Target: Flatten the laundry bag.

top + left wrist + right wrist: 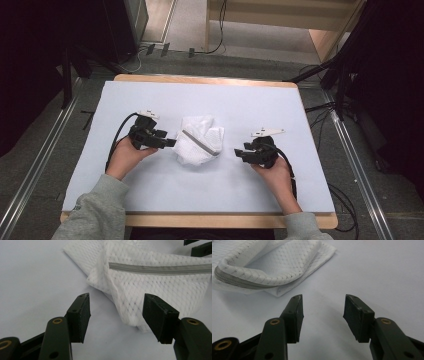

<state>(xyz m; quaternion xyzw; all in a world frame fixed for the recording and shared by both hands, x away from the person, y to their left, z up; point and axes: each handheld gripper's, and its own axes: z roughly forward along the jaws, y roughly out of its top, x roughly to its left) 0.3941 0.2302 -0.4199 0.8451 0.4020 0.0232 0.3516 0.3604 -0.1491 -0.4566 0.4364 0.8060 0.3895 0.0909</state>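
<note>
Nearest the camera in the left gripper view, two black jaws are standing apart with nothing between them, and a corner of a white mesh bag is lying on the table just beyond them, slightly toward the right-hand jaw. A grey zipper is running across the bag from side to side, roughly crosswise to the jaws' reach.

From the high view, a person is sitting at a table covered by a pale sheet, holding one gripper in each hand. The bag is lying crumpled near the middle of the sheet, between the two tools. The left gripper is pointing right, its tips almost touching the bag's left edge. The right gripper is pointing left and is sitting a little farther from the bag, with bare sheet between them.

In the right gripper view, its jaws are also spread and empty, and the bag is lying ahead and to the left, its folded edge rolled over the zipper.

The bag appears flat and limp; whether anything is inside cannot be told.

The left gripper looks best placed to pinch the near corner first.
</note>
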